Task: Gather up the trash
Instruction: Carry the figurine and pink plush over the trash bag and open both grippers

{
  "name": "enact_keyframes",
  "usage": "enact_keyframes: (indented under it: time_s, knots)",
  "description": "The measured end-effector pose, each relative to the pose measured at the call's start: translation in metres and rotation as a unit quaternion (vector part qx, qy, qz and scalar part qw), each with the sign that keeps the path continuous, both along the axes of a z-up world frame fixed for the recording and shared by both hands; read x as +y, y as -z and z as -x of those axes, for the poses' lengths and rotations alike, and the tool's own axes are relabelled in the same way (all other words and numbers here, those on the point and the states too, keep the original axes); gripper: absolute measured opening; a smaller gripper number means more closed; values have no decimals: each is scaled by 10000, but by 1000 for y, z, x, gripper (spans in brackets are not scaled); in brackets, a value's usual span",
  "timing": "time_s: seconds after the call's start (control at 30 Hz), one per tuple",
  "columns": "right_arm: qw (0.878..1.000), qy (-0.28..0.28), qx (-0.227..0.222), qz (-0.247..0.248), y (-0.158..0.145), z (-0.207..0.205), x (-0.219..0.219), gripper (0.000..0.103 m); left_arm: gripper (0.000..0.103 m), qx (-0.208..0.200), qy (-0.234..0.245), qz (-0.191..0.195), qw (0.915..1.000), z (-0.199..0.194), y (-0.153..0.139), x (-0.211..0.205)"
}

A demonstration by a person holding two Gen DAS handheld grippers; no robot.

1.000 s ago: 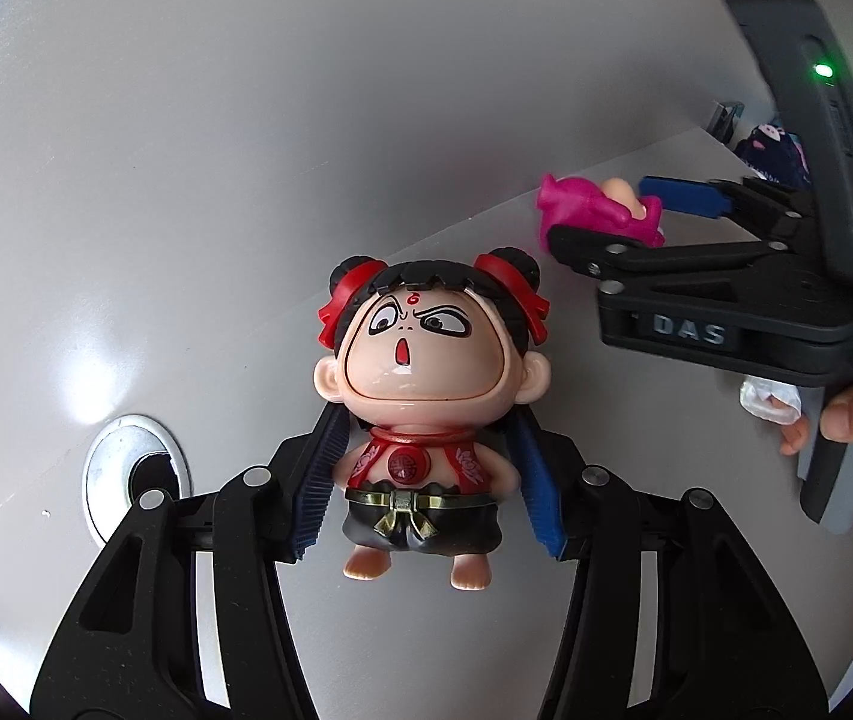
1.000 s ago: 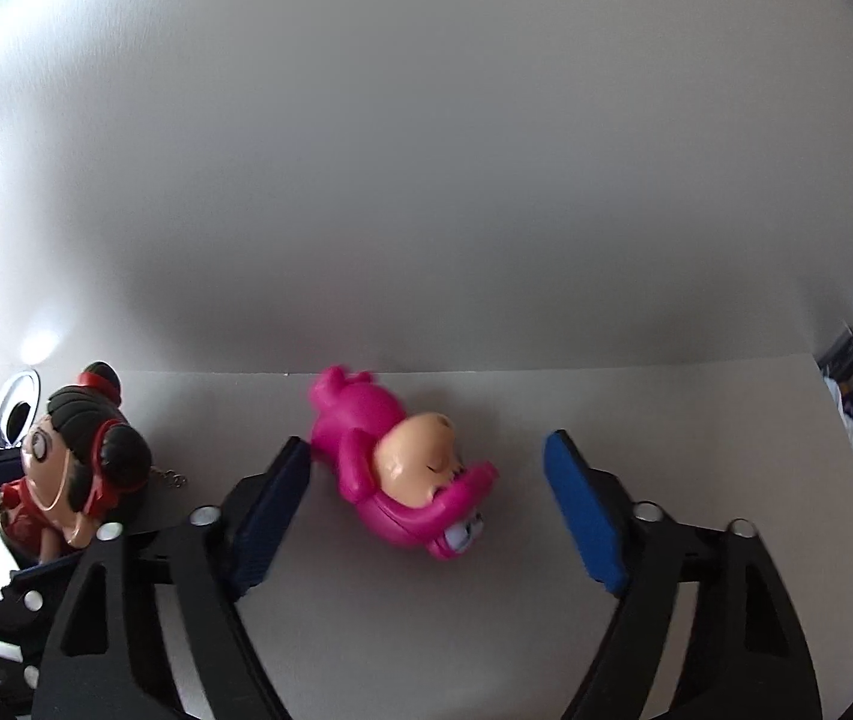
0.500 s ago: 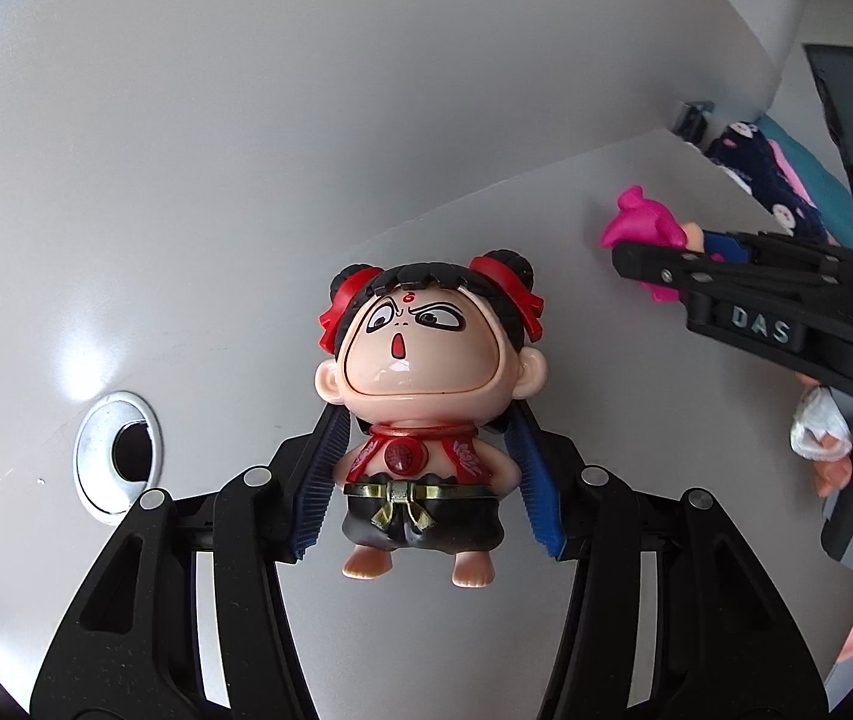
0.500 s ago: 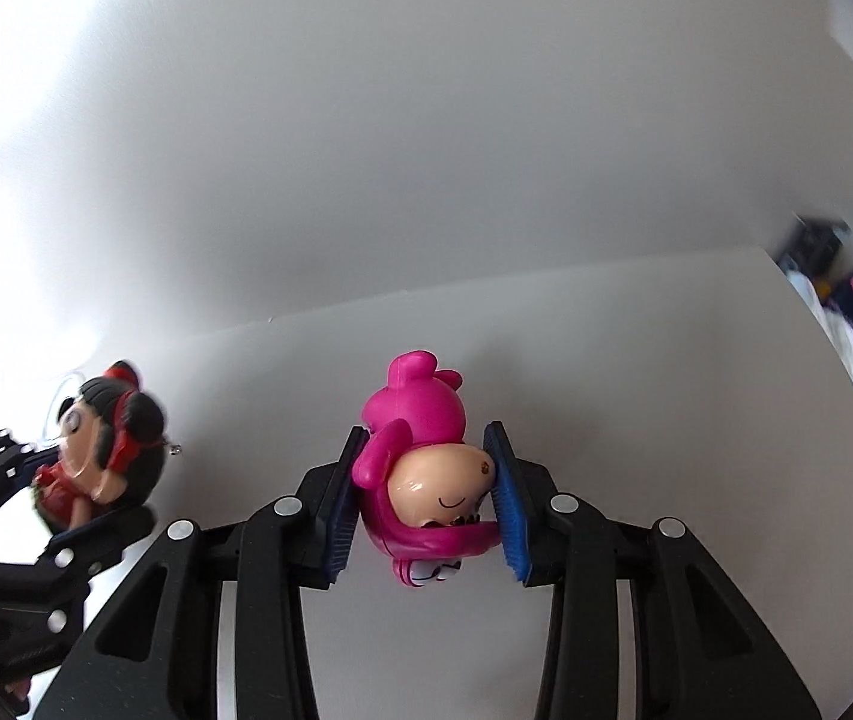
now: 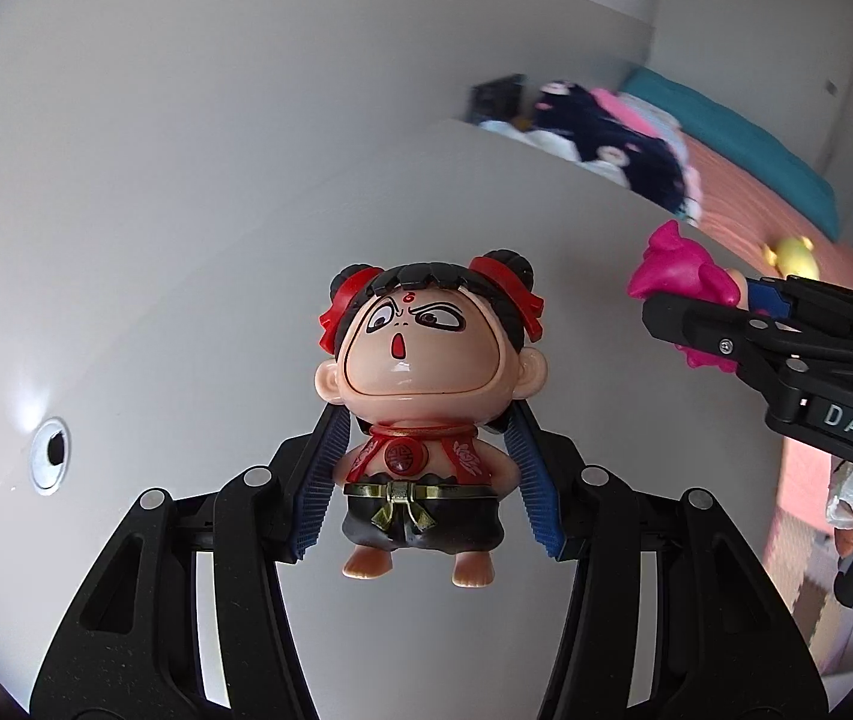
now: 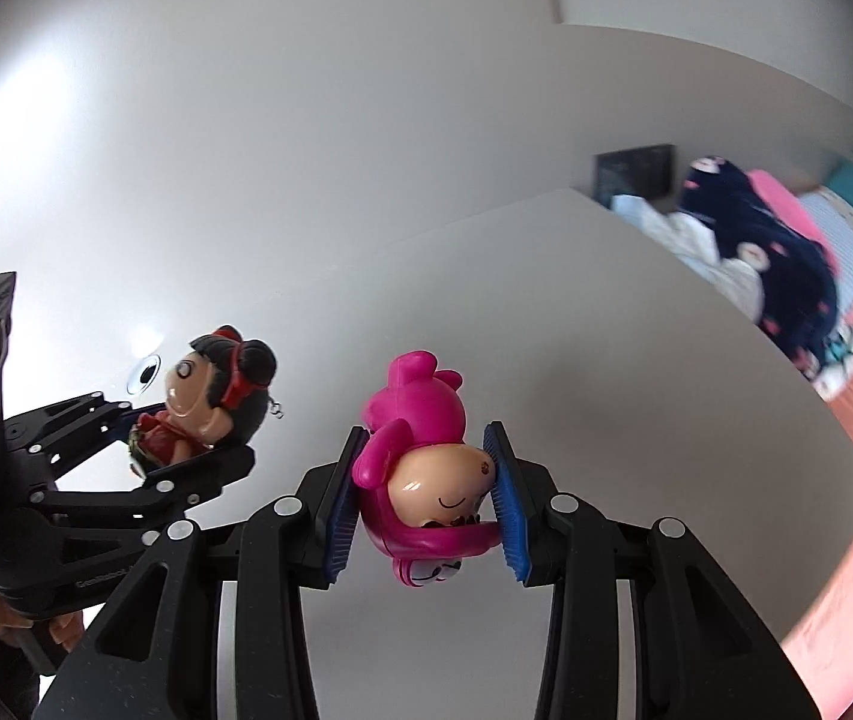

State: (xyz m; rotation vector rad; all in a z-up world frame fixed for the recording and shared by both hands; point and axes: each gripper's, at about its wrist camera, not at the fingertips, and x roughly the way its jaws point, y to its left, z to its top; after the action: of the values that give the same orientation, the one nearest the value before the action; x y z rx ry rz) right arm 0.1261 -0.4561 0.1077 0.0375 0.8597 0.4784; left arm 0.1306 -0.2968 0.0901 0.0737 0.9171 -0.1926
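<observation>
Two hand-held grippers each hold a toy above a white worktop (image 5: 198,324). At left, a round metal grommet (image 5: 49,457) sits in the worktop. The left gripper (image 5: 426,480) clamps a black-haired doll figurine (image 5: 420,384) by its body, upright. To the right, the right gripper (image 6: 426,498) squeezes a pink hooded figurine (image 6: 420,468), head downward, near the worktop's right edge
</observation>
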Motion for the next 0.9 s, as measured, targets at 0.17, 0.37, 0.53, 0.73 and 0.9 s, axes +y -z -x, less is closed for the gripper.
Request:
enact_keyframes:
  time_s: [0.17, 0.37, 0.53, 0.73, 0.9]
  knots:
    - [9990, 452, -35, -59, -11, 47, -60, 41, 52, 30, 548, 94, 9985, 26, -4, -63]
    - [9940, 1061, -178, -204, -27, 89, -132, 41, 52, 107, 1308, 113, 9913, 60, -6, -138]
    - [9886, 1466, -240, -231, -32, 130, -179, 41, 53, 158, 1821, 81, 9831, 85, -4, -185]
    - [9818, 1883, -237, -111, -28, 178, -219, 41, 53, 229, 2389, 55, 9708, 108, 1, -233]
    - [9730, 2295, -175, -196, -21, 211, -246, 41, 53, 246, 2802, 26, 9596, 129, 2, -260]
